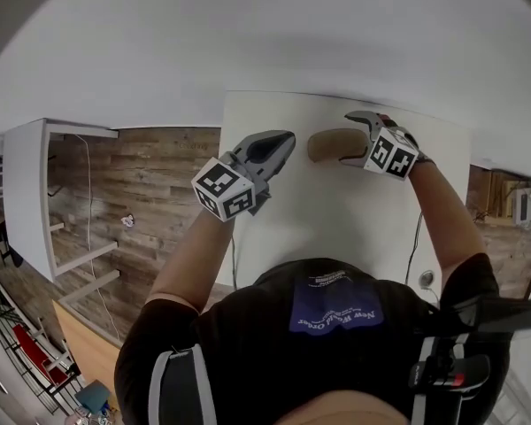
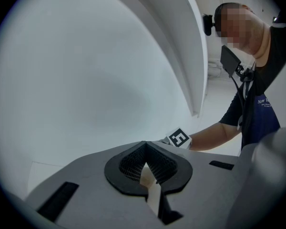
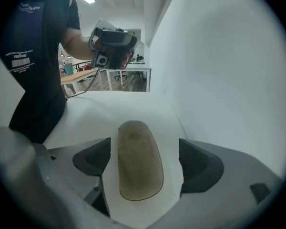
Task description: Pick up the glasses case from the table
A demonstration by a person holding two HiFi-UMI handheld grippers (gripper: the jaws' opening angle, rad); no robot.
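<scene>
1. The tan glasses case (image 3: 139,161) lies flat on the white table (image 3: 109,106), lengthwise between the wide-spread jaws of the right gripper (image 3: 144,157). Neither pad touches it.
2. Its smooth, rounded shell could squirt out forward if the jaws close too high or off-centre.
3. The left gripper (image 2: 145,165), jaws pressed together and empty, hovers nearby and could get in the way.

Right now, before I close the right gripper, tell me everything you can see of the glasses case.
The glasses case is a tan-brown oblong shell with rounded ends and a smooth, slightly mottled matte surface. No seam or hinge shows. It lies flat on the white table, near the far edge by the wall. Its long axis runs along the right gripper, and it sits between the open jaws with a gap on each side. Neither pad touches it; only the table does.
</scene>
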